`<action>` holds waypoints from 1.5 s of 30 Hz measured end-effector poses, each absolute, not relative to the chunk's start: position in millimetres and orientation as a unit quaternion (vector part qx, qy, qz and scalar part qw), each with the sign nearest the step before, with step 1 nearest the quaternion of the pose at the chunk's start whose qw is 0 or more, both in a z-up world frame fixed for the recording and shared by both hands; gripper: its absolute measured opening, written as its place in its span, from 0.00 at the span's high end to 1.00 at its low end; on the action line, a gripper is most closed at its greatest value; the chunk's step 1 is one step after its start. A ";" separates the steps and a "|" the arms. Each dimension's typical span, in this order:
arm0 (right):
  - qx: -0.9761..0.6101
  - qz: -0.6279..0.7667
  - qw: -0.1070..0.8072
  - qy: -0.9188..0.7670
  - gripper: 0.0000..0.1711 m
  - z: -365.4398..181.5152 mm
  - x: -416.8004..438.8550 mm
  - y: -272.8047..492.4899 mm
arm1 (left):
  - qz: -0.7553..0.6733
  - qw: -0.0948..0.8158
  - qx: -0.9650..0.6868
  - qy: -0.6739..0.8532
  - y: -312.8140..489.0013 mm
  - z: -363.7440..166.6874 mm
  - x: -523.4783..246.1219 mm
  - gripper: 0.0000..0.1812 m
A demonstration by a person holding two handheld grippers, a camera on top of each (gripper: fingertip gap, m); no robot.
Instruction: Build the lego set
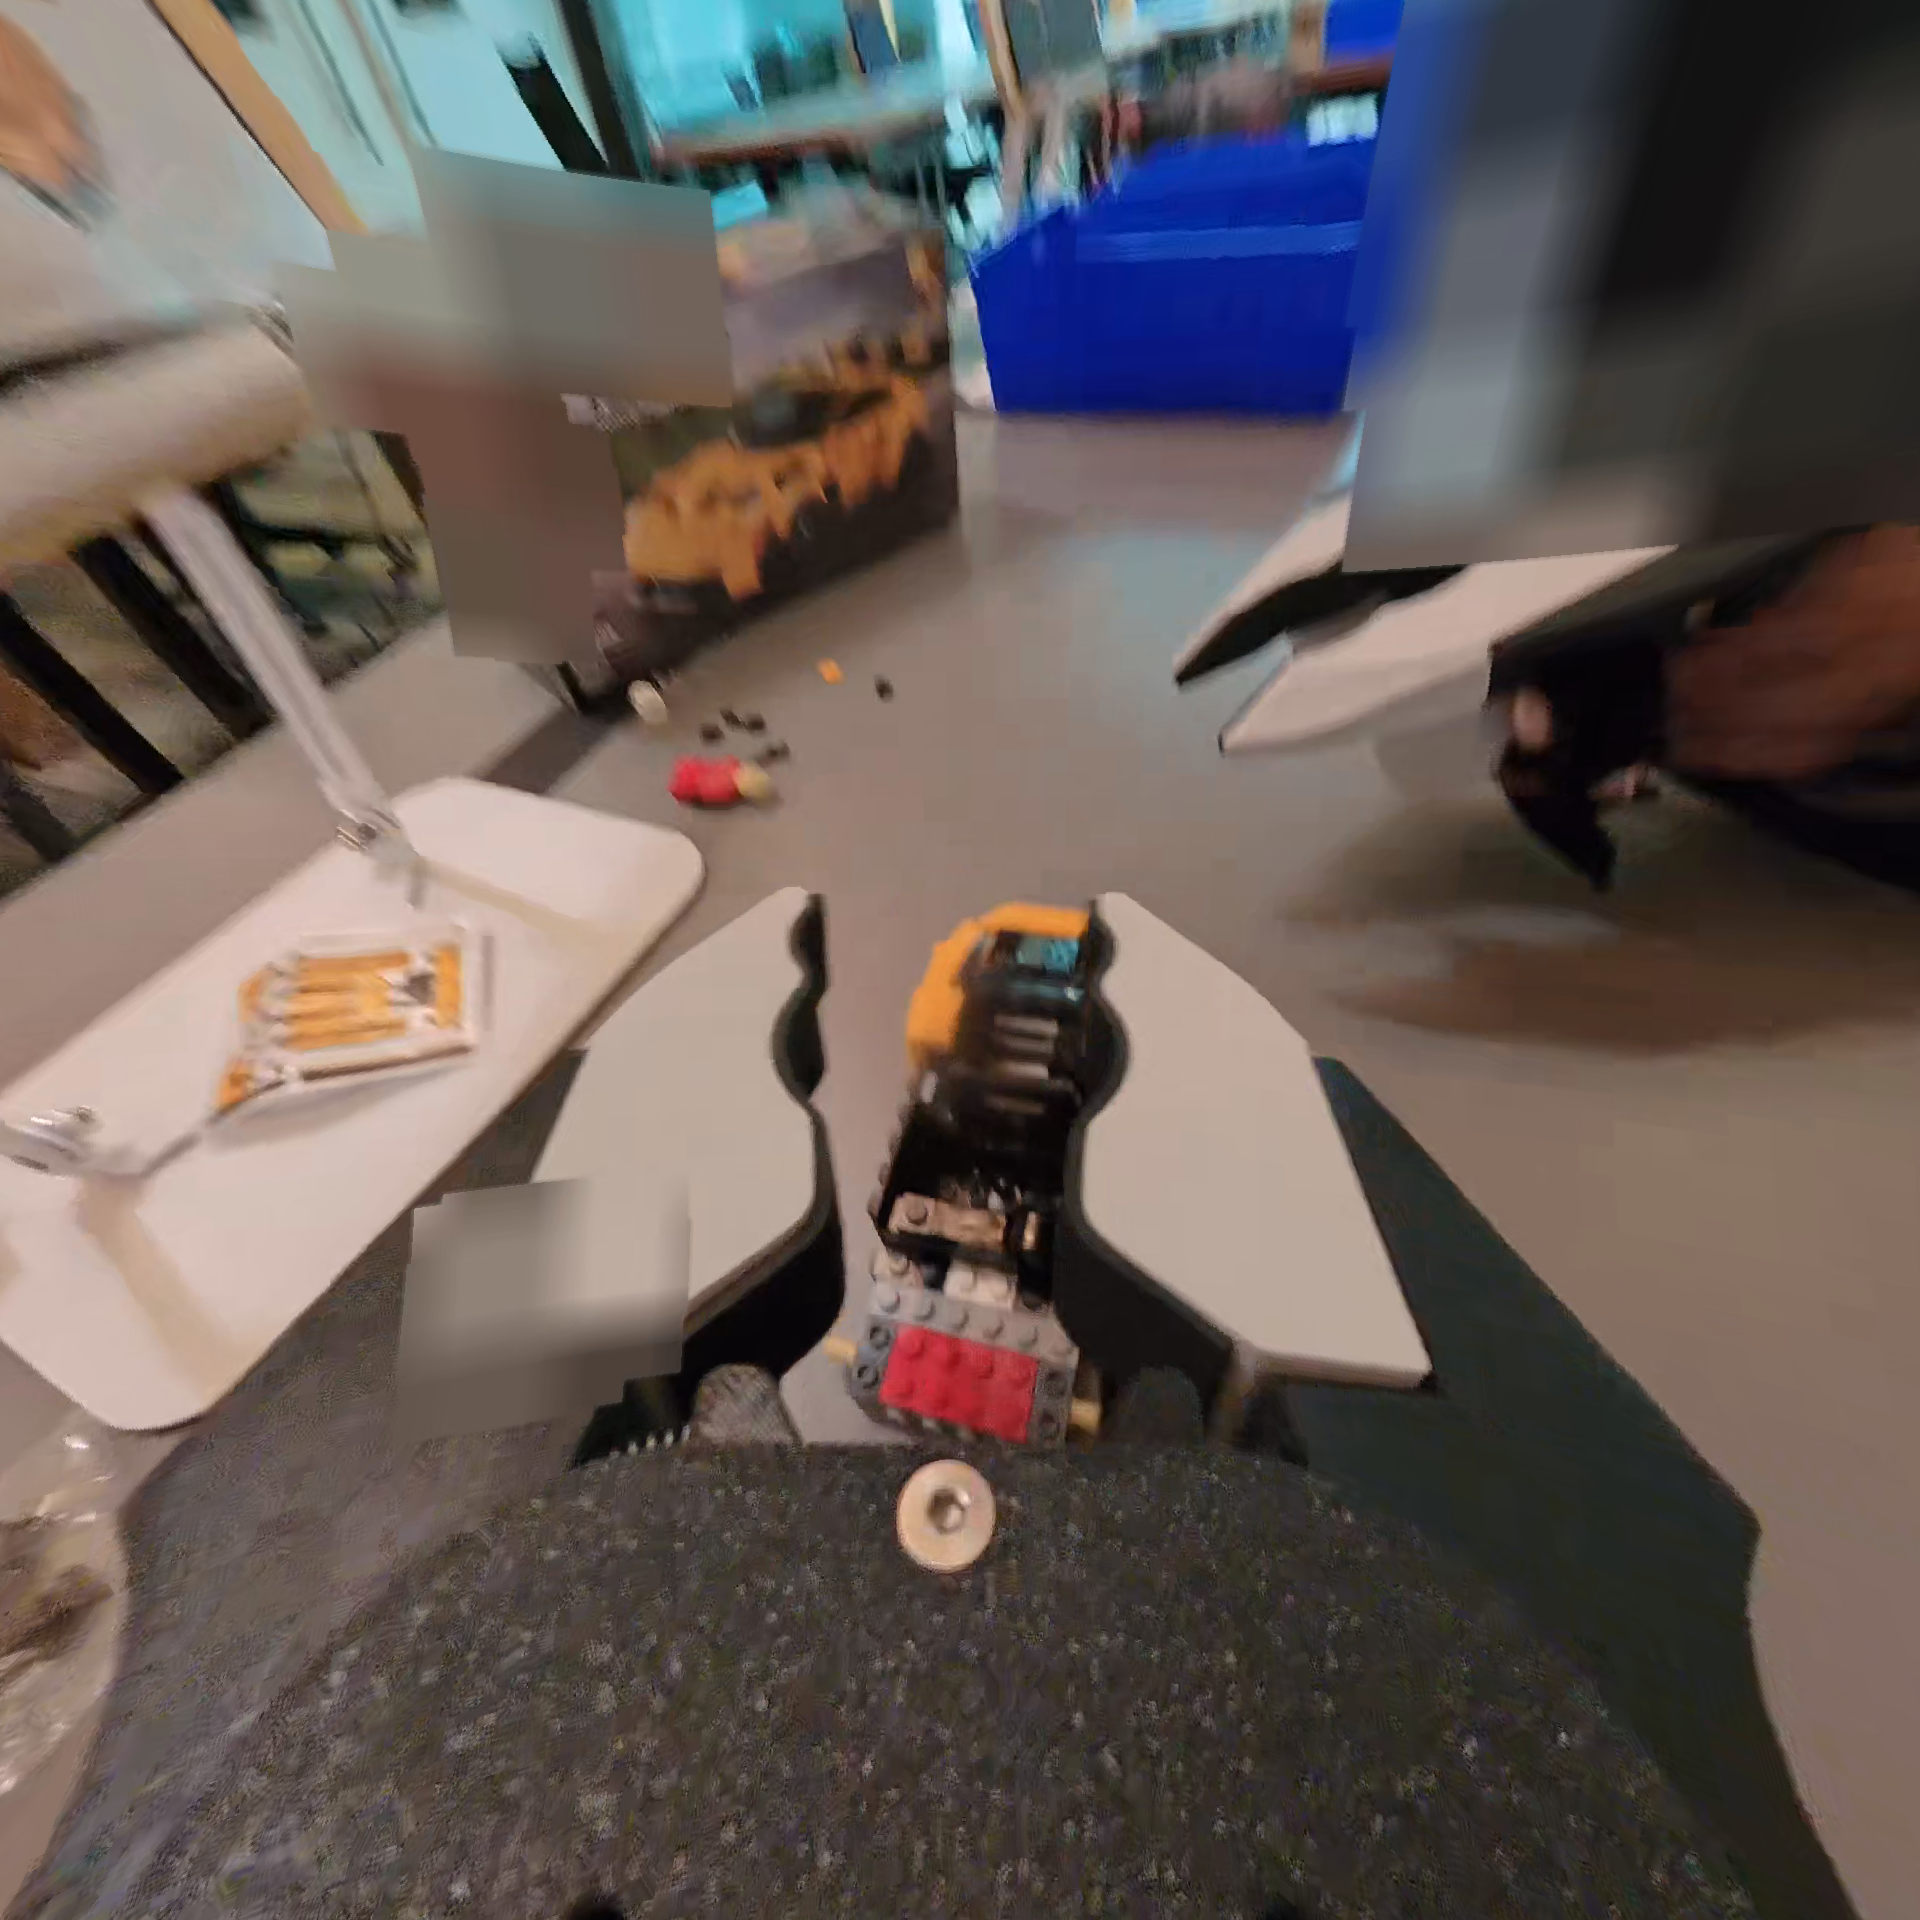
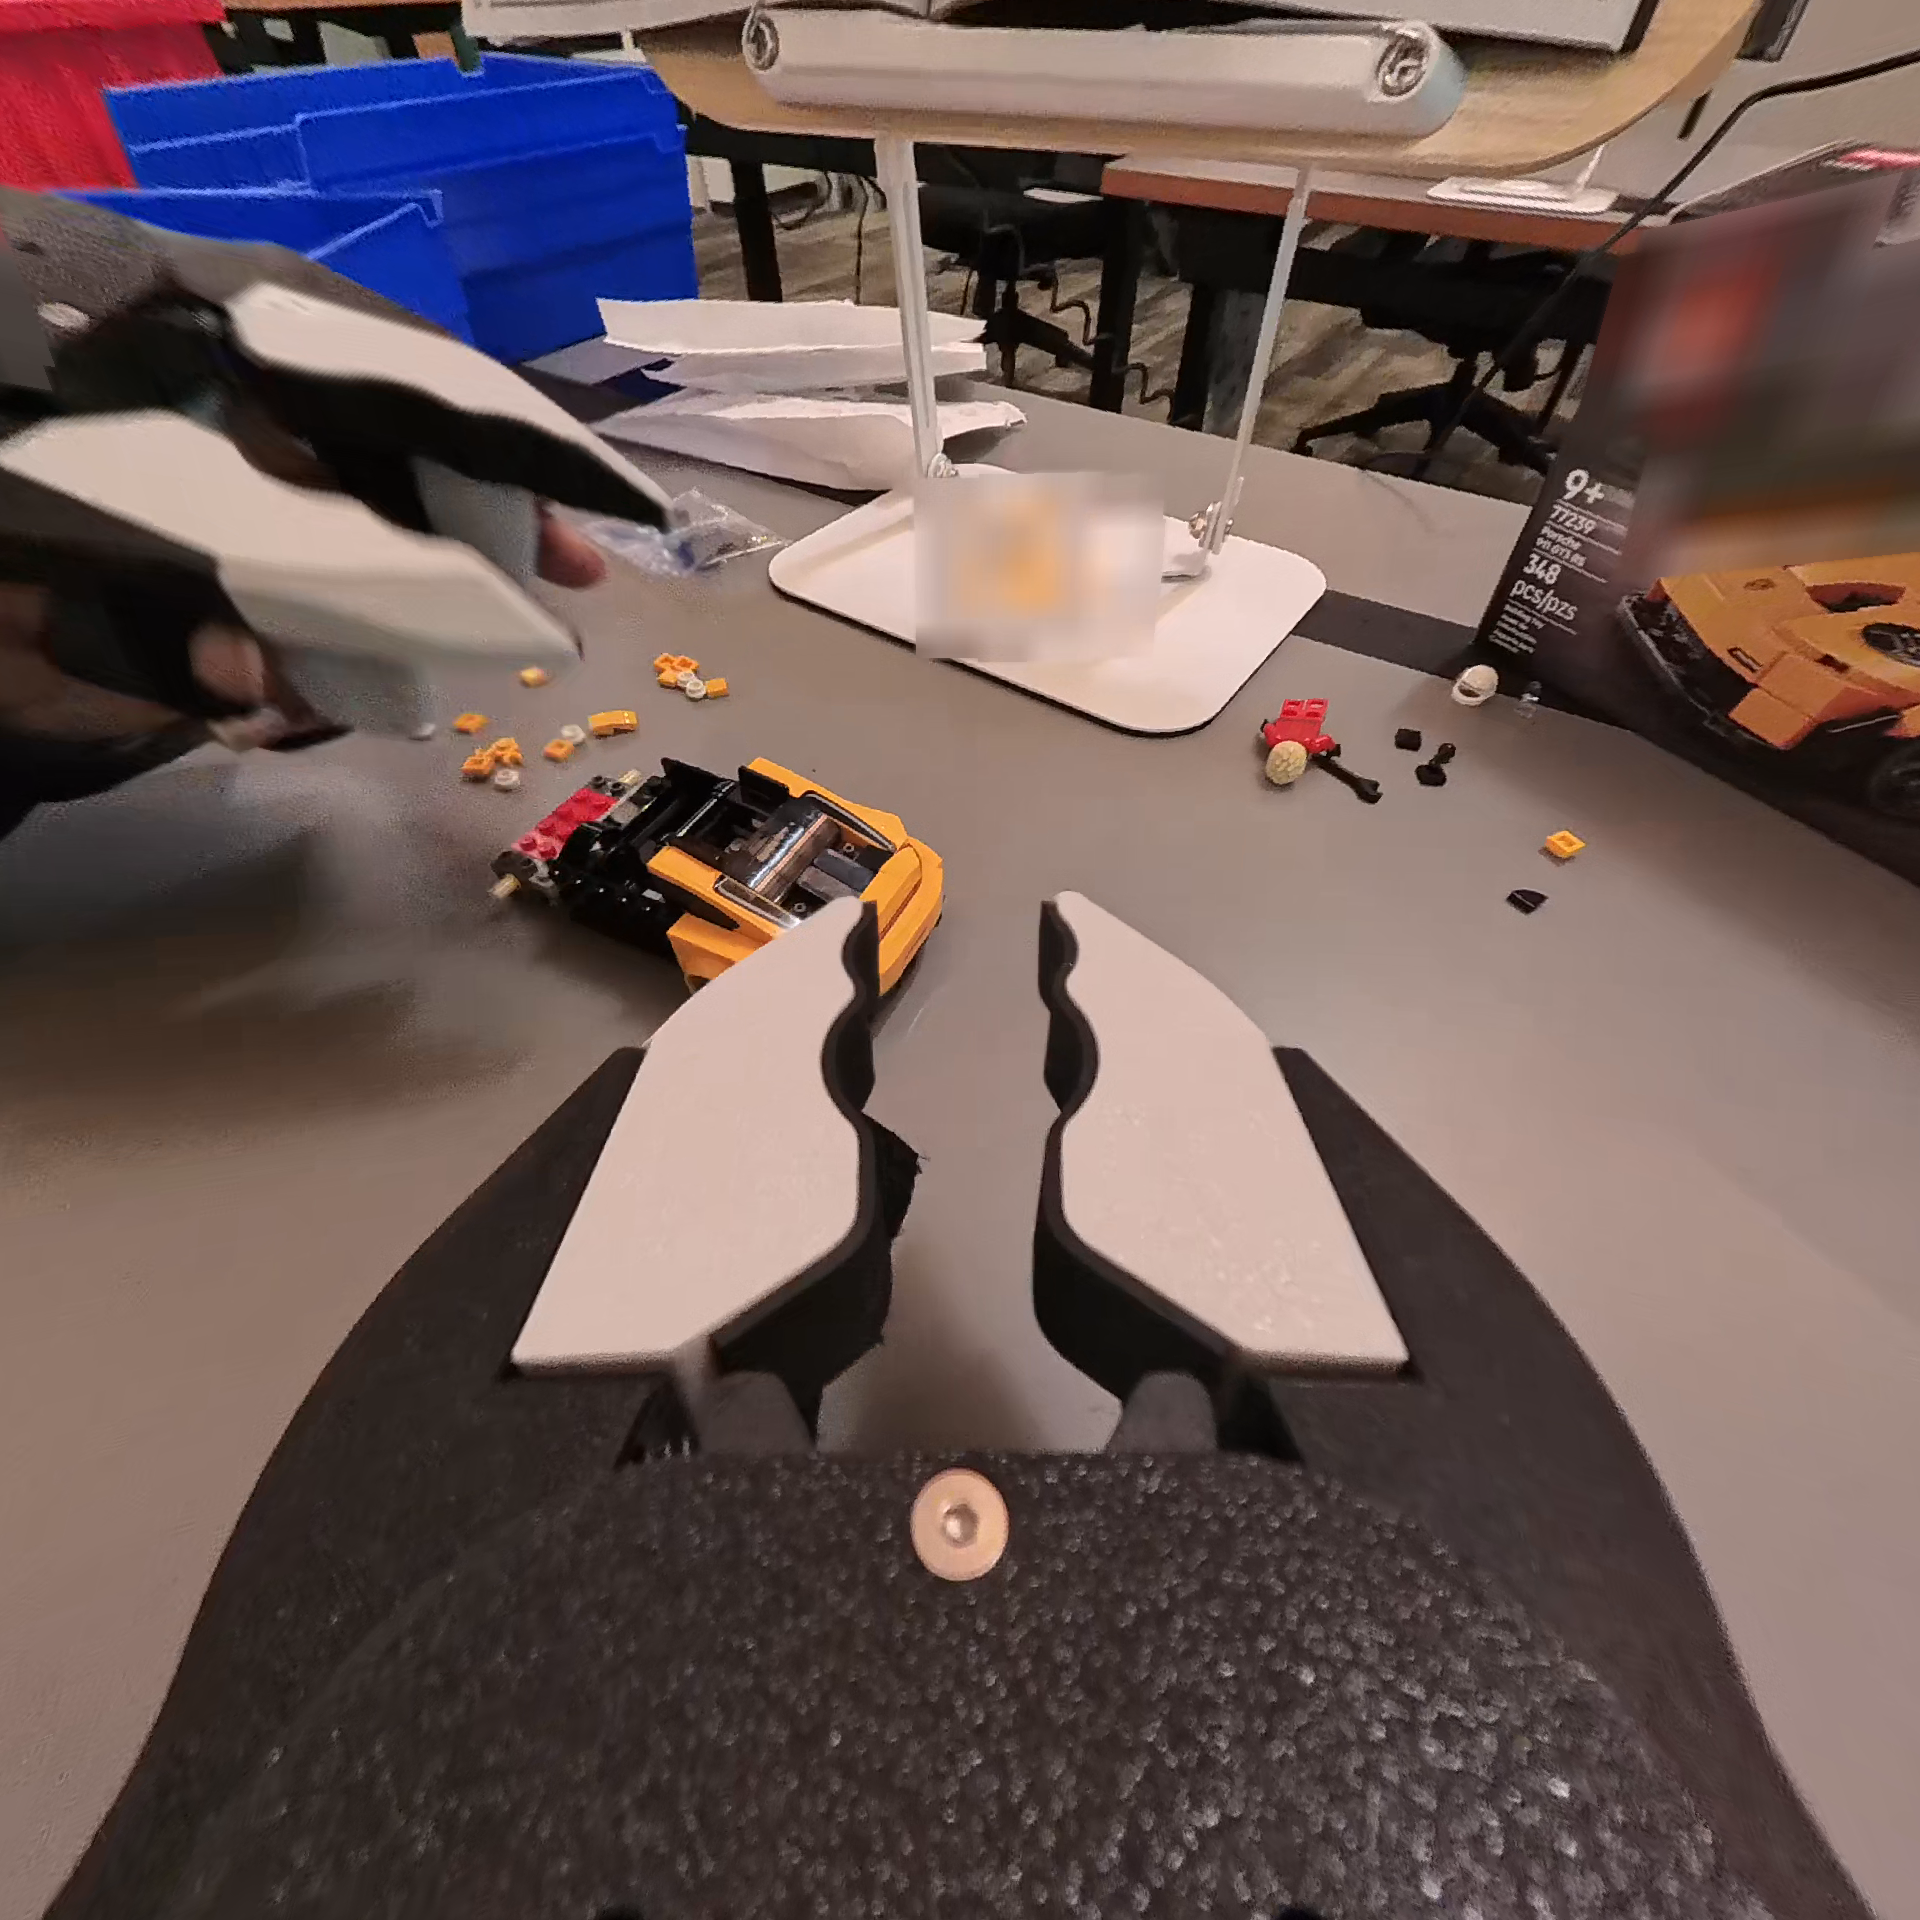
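Note:
A partly built orange and black lego car (image 2: 727, 862) with a red and grey end lies on the grey table (image 2: 1351, 1039). My left gripper (image 1: 956, 914) is open and blurred with motion. In the left wrist view the car (image 1: 997, 1091) shows between its fingers. The right wrist view shows this gripper (image 2: 623, 582) above and left of the car, not touching it. My right gripper (image 2: 956, 914) is open and empty, its left fingertip just in front of the car's orange end. It also shows at the right of the left wrist view (image 1: 1205, 707).
Small orange pieces (image 2: 582, 727) lie behind the car. A red figure piece (image 2: 1299, 732), black bits (image 2: 1429, 758) and an orange tile (image 2: 1564, 844) lie to the right. The stand's white base (image 2: 1226, 644), the set's box (image 2: 1766, 665) and blue bins (image 2: 468, 177) stand behind.

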State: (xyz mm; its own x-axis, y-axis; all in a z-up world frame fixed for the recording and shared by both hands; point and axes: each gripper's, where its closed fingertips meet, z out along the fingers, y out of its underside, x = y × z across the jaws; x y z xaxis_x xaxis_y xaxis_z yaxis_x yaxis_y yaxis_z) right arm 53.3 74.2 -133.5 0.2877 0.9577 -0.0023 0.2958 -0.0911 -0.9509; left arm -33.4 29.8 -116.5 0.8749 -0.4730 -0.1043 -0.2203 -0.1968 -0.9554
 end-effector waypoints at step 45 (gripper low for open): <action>-0.550 0.358 0.653 -0.379 1.00 2.8 -70.8 152.9 | 0.108 0.762 -0.632 -0.090 37.0 6.4 -196.5 1.00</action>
State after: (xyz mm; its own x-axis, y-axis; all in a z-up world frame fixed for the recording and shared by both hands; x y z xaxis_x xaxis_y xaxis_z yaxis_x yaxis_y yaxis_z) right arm -70.8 152.9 2.8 0.4573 0.8836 0.1006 -0.0500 0.1385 -0.9891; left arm -196.5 37.0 6.4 0.9603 0.2791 0.0010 -0.0503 0.1767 -0.9830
